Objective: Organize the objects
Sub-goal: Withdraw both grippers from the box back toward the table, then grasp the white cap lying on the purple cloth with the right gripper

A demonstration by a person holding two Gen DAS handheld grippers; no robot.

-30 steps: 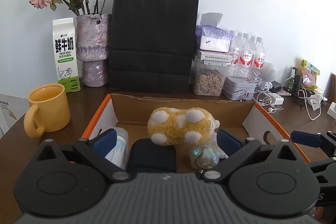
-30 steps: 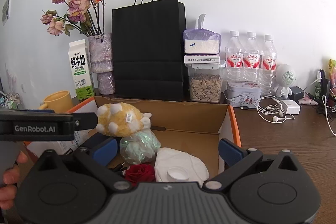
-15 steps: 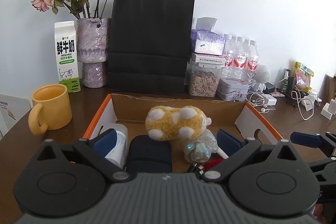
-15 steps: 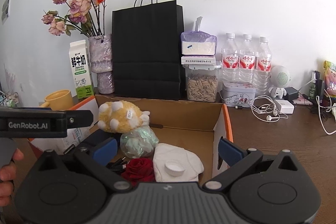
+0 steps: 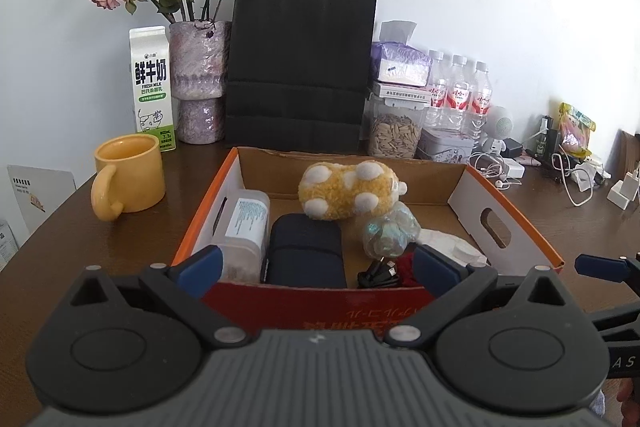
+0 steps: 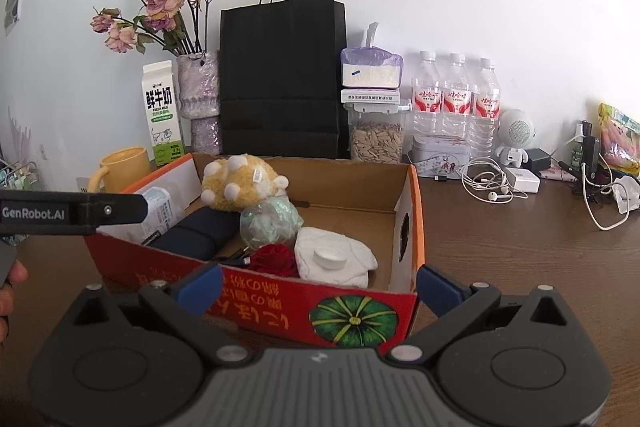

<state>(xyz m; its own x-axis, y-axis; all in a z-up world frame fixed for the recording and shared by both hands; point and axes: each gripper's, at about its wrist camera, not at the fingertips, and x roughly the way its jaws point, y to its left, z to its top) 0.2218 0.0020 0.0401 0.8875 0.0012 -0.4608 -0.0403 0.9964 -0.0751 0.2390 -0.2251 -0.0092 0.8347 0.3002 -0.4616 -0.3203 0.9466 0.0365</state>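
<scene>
both grippers hang just short of the cardboard box (image 5: 508,223), at its near red wall. the left gripper (image 5: 316,269) has its blue-tipped fingers spread wide with nothing between them, and the right gripper (image 6: 318,287) is spread just as wide and just as empty, in front of the printed pumpkin on the box wall (image 6: 354,319).

inside the box, the yellow plush toy with white spots (image 5: 350,191) sits toward the back, resting on the far end of the dark navy case (image 5: 306,247). left of that case, a clear plastic container with a label (image 5: 244,223) lies against the left wall. right of the case sits a crinkly iridescent bundle (image 5: 390,233), touching the plush. in front of it, near the front wall, a black cable (image 5: 378,273) and a red rose (image 6: 276,257), with a white cloth bearing a round cap (image 6: 334,261) just beside the rose. the right end of the box floor is bare.

outside, a yellow mug (image 5: 128,177) stands left of the box on the brown table (image 6: 520,247). behind it, a fresh milk carton (image 5: 152,89), a purple vase of dried roses (image 5: 198,79), and a black paper bag (image 5: 300,67) along the wall. a jar of seeds (image 6: 376,141) and three water bottles (image 6: 456,99) stand to the right, with white earphones (image 6: 486,185) loose on the table.
</scene>
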